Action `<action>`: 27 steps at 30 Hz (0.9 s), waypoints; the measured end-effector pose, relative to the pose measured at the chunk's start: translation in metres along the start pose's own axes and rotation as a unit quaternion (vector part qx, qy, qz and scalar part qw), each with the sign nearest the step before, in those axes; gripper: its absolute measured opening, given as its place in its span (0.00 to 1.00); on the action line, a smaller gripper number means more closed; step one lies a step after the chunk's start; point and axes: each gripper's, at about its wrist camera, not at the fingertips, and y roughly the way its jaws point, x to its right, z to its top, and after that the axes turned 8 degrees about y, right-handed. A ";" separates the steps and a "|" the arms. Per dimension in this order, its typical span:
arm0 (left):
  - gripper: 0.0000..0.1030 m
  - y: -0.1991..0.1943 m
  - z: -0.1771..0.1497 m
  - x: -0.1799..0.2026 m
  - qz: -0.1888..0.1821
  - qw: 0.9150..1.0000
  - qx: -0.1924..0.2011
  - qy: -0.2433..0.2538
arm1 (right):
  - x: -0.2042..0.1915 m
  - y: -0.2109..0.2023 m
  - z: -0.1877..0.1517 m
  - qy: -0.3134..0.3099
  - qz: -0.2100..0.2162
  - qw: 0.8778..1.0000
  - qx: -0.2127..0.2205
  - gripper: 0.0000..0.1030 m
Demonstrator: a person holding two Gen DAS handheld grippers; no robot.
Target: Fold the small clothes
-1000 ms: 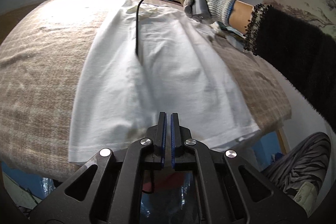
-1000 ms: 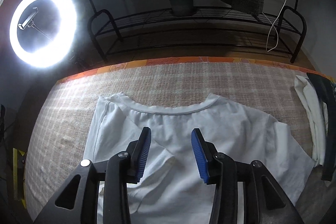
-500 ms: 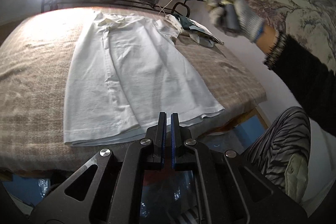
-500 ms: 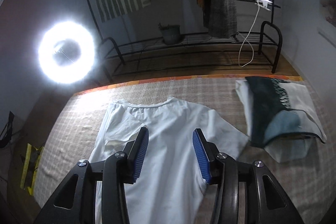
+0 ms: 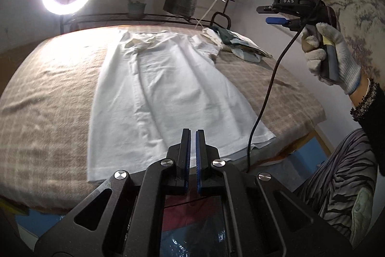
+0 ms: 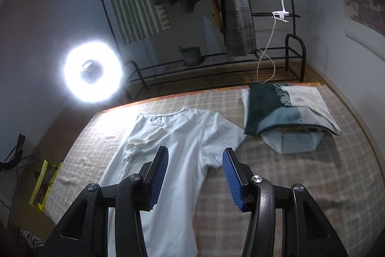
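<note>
A white T-shirt lies flat on the checked table cover, its left side folded inward, its collar at the far end. It also shows in the right wrist view, with the right sleeve still spread out. My left gripper is shut and empty, just above the shirt's near hem. My right gripper is open and empty, held high above the shirt's upper half. It also shows in the left wrist view, raised at the right in a gloved hand.
A stack of folded clothes lies on the table's far right corner. A ring light and a black rack stand behind the table. A black cable hangs from the right gripper. The person's striped trousers are at the right.
My right gripper has lifted up and back from the shirt's collar area, staying open. The left gripper has pulled back and up a little, still shut.
</note>
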 end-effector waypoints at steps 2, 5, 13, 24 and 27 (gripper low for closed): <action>0.00 0.009 0.003 0.009 -0.008 1.000 -0.006 0.009 | 0.015 -0.004 -0.001 0.009 0.003 1.000 -0.001 0.48; 0.00 0.024 0.009 0.026 -0.021 0.999 -0.013 0.025 | 0.037 -0.010 -0.005 0.013 -0.004 1.000 0.000 0.48; 0.00 0.066 0.025 0.078 -0.061 0.995 -0.026 0.073 | 0.097 -0.032 -0.016 0.020 -0.012 1.000 -0.003 0.47; 0.46 0.116 0.015 0.143 -0.099 0.980 -0.071 0.156 | 0.152 -0.046 -0.010 0.068 -0.003 0.998 0.006 0.48; 0.46 0.129 0.010 0.149 -0.073 0.978 -0.089 0.172 | 0.151 -0.027 -0.010 0.079 0.024 0.996 -0.015 0.48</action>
